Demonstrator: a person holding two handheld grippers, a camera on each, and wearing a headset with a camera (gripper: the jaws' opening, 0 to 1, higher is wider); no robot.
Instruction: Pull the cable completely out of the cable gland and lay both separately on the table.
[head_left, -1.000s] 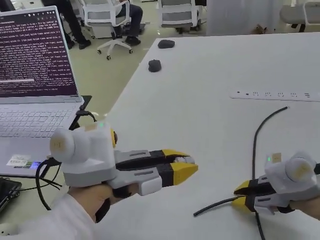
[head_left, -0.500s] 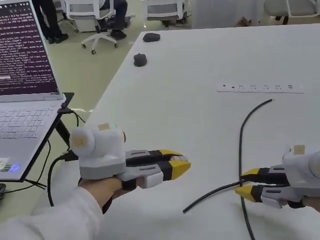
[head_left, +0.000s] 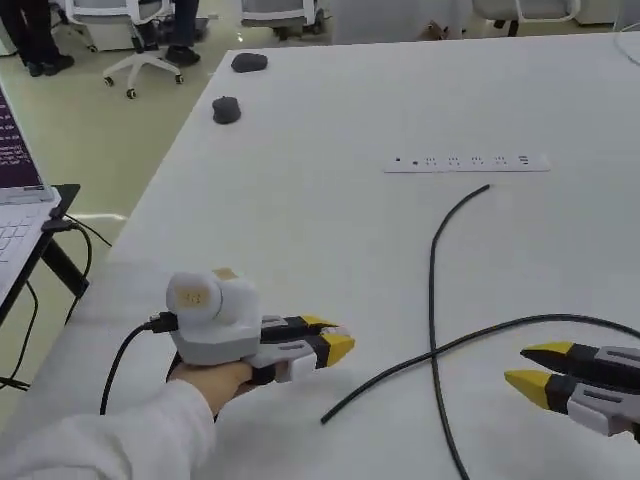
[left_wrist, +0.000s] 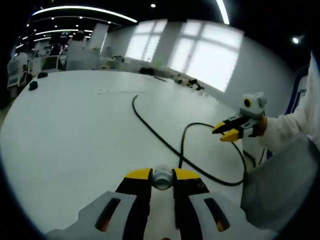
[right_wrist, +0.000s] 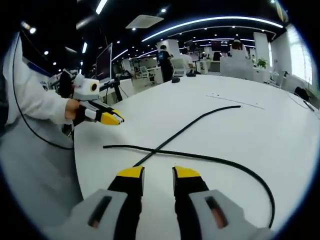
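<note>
Cable (head_left: 432, 270) (crossing itself) stretches toward power strip (head_left: 467, 163); left gripper (left_wrist: 161, 174) pinches gland (left_wrist: 161, 178).

Open-plan office. Broad white table (head_left: 300, 230) in front, with a white power strip (head_left: 468, 162) and two dark computer mice (head_left: 227, 110) near the far left edge. Open laptop (head_left: 12, 150) on a black stand at the left. Pale glossy floor (head_left: 100, 160) beyond, with white office chairs (head_left: 135, 65). Large bright windows (left_wrist: 200, 55) along one wall; dark ceiling with long curved light strips (right_wrist: 215, 22).
</note>
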